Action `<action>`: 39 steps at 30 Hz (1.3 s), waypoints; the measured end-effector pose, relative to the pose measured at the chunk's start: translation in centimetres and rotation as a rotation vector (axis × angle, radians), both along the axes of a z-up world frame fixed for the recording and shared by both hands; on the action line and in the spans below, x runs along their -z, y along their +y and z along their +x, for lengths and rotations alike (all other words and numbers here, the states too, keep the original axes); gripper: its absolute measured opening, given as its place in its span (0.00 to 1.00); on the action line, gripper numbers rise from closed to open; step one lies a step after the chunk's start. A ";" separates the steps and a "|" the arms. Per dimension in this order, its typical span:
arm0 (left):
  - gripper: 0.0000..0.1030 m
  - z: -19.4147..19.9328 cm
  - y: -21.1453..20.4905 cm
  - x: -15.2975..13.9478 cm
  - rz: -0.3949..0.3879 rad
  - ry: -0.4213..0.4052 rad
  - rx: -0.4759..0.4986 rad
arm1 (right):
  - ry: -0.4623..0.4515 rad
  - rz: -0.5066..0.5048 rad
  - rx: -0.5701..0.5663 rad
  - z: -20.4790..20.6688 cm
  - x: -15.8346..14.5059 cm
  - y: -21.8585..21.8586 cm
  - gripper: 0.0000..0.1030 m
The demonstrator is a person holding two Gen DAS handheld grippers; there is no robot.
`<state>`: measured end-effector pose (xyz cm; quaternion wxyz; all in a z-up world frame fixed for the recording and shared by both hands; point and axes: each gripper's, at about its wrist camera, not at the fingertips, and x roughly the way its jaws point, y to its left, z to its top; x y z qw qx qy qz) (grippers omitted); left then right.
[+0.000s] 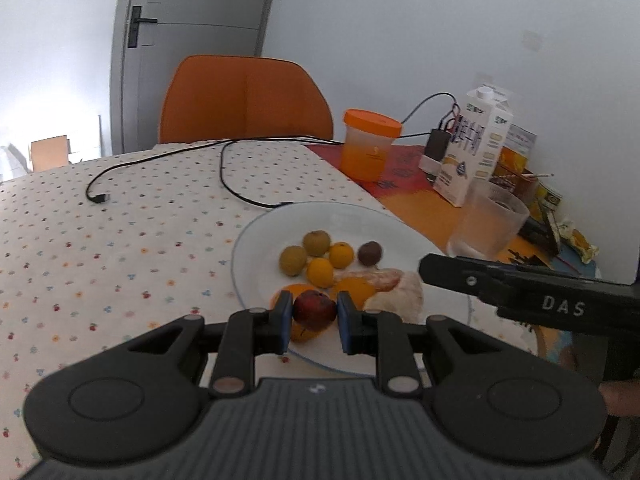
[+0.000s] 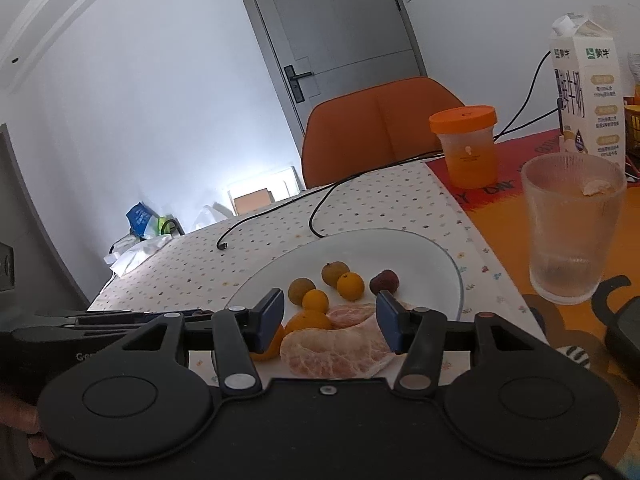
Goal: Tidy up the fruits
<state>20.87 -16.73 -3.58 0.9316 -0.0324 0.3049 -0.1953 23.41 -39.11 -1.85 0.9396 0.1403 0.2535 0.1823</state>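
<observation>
- My left gripper sits closest to the lens, its blue-padded fingers pinching a dark red fruit — it is held at the near edge of the white plate, whether above or resting I cannot tell.
- My right gripper hangs over the plate's near side with its fingers spread wide, holding nothing; peeled citrus segments lie between and below them.
- Also on the plate: an orange half beside the segments, two small orange kumquats, two greenish-brown round fruits and a dark purple one, all clustered near the middle.
- The plate rests on the tabletop's dotted cloth; a black cable loops across behind it.
- To the right — a ribbed glass, an orange-lidded jar and a milk carton.
- An orange chair stands at the far side.
</observation>
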 end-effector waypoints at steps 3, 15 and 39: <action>0.25 -0.1 -0.1 -0.1 0.009 -0.004 -0.005 | 0.000 0.001 0.000 -0.1 0.0 0.0 0.53; 0.25 -0.5 3.0 -0.3 0.005 0.019 -0.108 | 0.004 -0.003 -0.027 -0.4 -0.2 0.8 0.54; 0.79 -6.4 9.9 -0.5 -0.018 0.013 -0.288 | 0.007 -0.069 -0.103 -4.3 -0.9 5.4 0.83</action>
